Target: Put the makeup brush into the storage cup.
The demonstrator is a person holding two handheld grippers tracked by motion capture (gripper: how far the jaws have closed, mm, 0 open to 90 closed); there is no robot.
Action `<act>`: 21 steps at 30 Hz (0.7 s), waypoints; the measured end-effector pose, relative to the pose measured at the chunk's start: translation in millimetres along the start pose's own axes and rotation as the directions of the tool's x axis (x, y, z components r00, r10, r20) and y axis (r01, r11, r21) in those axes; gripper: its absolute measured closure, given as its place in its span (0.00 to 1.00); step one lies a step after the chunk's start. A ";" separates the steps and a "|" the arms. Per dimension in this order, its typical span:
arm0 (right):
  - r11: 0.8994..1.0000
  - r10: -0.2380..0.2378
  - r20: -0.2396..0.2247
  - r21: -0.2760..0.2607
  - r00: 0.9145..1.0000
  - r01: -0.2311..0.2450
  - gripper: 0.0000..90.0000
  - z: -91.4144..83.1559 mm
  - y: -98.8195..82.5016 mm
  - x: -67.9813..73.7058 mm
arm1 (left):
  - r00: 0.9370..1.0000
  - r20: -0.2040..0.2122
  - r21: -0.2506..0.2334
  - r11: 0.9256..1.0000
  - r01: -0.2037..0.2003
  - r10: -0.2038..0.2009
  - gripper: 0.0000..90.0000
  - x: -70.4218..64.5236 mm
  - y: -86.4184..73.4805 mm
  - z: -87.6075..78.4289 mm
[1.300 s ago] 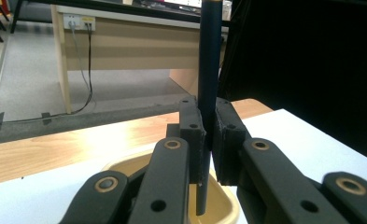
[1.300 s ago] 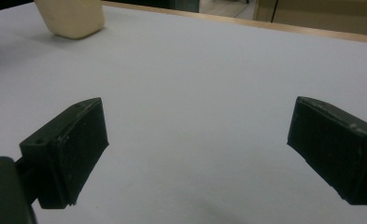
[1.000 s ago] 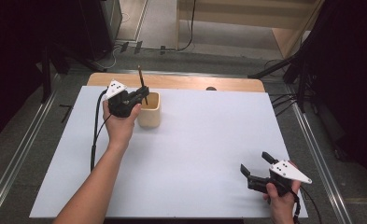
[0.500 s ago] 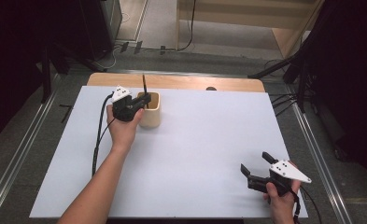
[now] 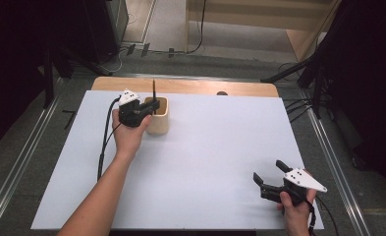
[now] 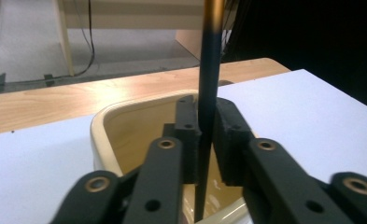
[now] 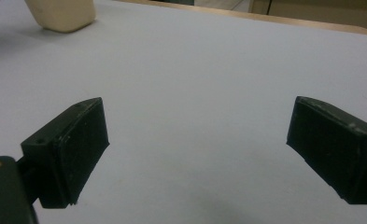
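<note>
The left tongs [image 6: 208, 140], just easing apart, flank the upright dark stick [image 6: 209, 93] above the cup [image 6: 125, 121].

Stick top: in my left gripper view the dark stick [image 6: 208, 93] runs off the upper edge, so I cannot see its end.
Stick bottom: its lower end sinks behind my 2 jaws and into the cup [image 6: 125, 135]; where it rests is hidden.
Cup: its near wall and base are cut off by the bottom edge and covered by my left gripper [image 6: 208, 140].
Cup from above: my left hand [image 5: 127, 135] covers its left side in the high view.
Right jaw: in my right gripper view it is cut by the right edge.
Cup, far off: its top is cropped there [image 7: 62, 16].
</note>
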State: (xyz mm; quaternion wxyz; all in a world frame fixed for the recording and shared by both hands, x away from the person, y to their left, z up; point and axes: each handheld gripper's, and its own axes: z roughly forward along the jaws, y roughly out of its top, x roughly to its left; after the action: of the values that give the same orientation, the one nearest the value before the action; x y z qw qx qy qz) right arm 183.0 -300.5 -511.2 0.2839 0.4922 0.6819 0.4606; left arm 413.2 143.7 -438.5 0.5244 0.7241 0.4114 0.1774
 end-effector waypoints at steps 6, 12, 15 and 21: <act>1.000 0.005 0.002 0.003 1.000 -0.005 0.06 0.7 -0.6 -0.8 | 1.000 0.014 0.010 1.000 -0.008 0.008 0.74 -1.4 1.7 -1.8; 1.000 0.005 0.003 -0.001 1.000 -0.005 0.06 0.3 -0.7 -0.7 | 0.999 0.050 -0.024 1.000 0.003 -0.002 0.60 -2.4 4.3 -12.6; 1.000 0.003 0.002 -0.001 1.000 -0.003 0.06 0.8 -0.9 -0.8 | 0.998 0.065 -0.038 0.999 0.011 -0.008 0.49 -2.8 4.0 -18.9; 1.000 0.004 0.002 -0.001 1.000 -0.004 0.06 0.9 -0.9 -0.2 | 0.998 0.069 -0.064 0.998 0.009 -0.005 0.26 -1.2 0.5 -33.7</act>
State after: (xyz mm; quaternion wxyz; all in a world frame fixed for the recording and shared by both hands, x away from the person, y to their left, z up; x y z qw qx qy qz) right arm 183.5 -300.5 -512.4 0.2837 0.4940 0.6804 0.4611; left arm 389.5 163.3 -424.8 0.5618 0.7111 0.3897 0.1639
